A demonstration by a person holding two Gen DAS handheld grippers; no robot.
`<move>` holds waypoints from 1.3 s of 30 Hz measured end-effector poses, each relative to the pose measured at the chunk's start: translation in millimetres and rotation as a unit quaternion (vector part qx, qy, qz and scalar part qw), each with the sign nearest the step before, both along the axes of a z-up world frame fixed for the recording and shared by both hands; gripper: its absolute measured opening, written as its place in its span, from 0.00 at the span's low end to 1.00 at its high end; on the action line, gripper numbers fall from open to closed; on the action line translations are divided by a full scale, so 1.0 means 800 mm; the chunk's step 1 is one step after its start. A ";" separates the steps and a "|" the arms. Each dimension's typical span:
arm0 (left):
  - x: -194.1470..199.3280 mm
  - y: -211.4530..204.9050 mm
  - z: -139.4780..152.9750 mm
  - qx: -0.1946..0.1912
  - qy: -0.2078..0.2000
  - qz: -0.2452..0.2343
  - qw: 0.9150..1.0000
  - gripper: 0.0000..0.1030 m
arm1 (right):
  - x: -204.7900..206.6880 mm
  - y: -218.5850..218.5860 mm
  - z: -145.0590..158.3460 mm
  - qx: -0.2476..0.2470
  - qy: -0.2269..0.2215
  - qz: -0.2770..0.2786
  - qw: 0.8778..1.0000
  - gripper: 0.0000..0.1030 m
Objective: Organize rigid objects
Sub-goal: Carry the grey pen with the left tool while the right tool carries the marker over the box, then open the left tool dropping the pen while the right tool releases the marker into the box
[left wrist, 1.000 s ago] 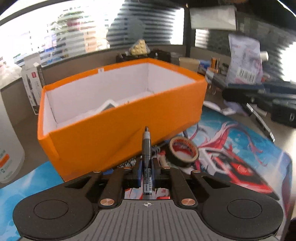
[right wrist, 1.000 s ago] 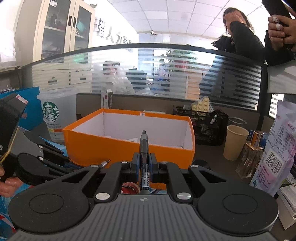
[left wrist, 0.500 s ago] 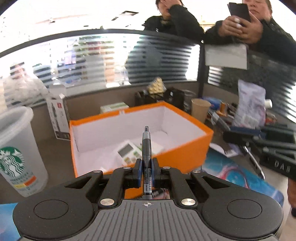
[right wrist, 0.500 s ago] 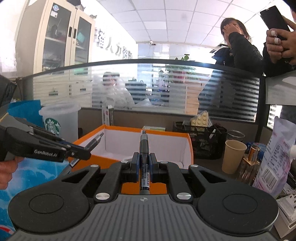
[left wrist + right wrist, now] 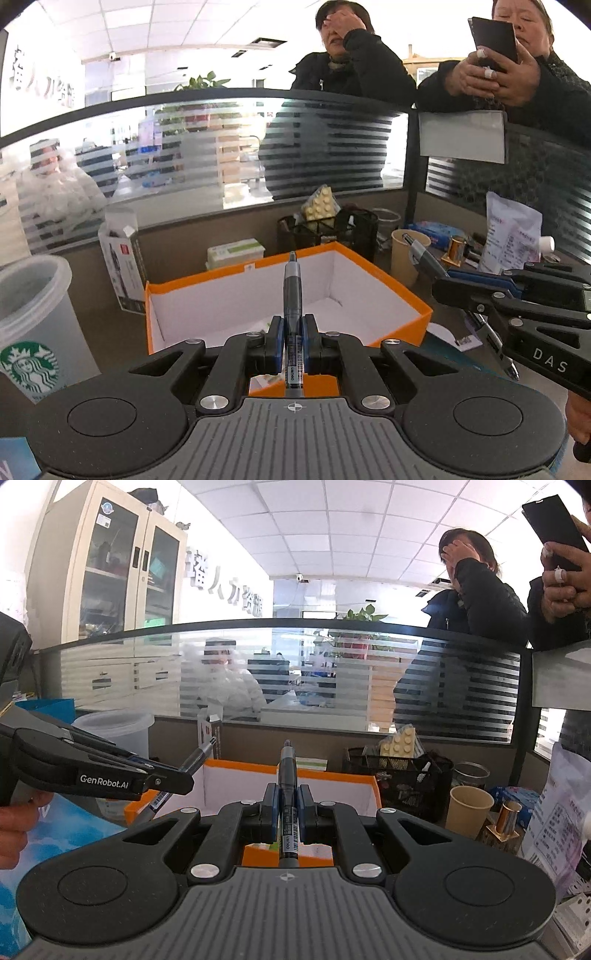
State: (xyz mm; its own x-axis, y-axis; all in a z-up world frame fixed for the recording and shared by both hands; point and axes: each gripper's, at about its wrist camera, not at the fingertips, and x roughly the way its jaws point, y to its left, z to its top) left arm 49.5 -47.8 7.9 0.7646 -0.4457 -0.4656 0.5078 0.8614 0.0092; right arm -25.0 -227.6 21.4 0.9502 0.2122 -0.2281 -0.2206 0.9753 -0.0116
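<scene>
Left wrist view puts the open orange cardboard box with its white lining [image 5: 400,295] straight ahead of your left hand-held gripper [image 5: 292,341] and below its fingertips, on the table [image 5: 107,332]. Off to that gripper's left stands the translucent plastic cup with a green logo [image 5: 31,325]; beyond the box's far right corner sit a black wire-mesh organiser [image 5: 354,229] and a tan paper cup [image 5: 402,258]. Your left hand-held gripper is clamped tight on a grey-and-black pen with a barcode label [image 5: 293,295], which lies along the fingers and points forward over the box. Your right hand-held gripper [image 5: 439,290] comes in from the right, just past the box's right wall, pinching a second grey pen [image 5: 424,258] that slants up toward the paper cup.

From the right wrist view, your right hand-held gripper [image 5: 286,812] is closed on its grey pen [image 5: 287,771], the tip aimed over the box's near wall [image 5: 354,790]. Your left hand-held gripper [image 5: 184,775] reaches in from the left, holding its pen [image 5: 195,757] above the box's left corner.
</scene>
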 end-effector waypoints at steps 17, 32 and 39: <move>0.078 -0.002 0.017 -0.016 0.002 0.036 0.999 0.08 | 0.094 -0.008 0.021 0.048 0.011 0.013 0.999 0.09; 0.149 0.001 -0.044 -0.025 0.078 0.060 0.995 0.08 | 0.207 0.008 -0.024 0.074 0.110 0.029 0.991 0.09; 0.152 0.006 -0.056 -0.014 0.090 0.065 0.994 0.08 | 0.222 0.017 -0.048 0.043 0.151 0.010 0.988 0.09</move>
State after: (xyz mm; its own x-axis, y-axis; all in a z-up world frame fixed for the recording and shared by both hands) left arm 171.1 -43.3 -37.2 0.7225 -0.3622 -0.5890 0.3826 0.9189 -0.0957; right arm 152.5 -214.2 -16.6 0.8374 0.2616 -0.4799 -0.2207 0.9651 0.1409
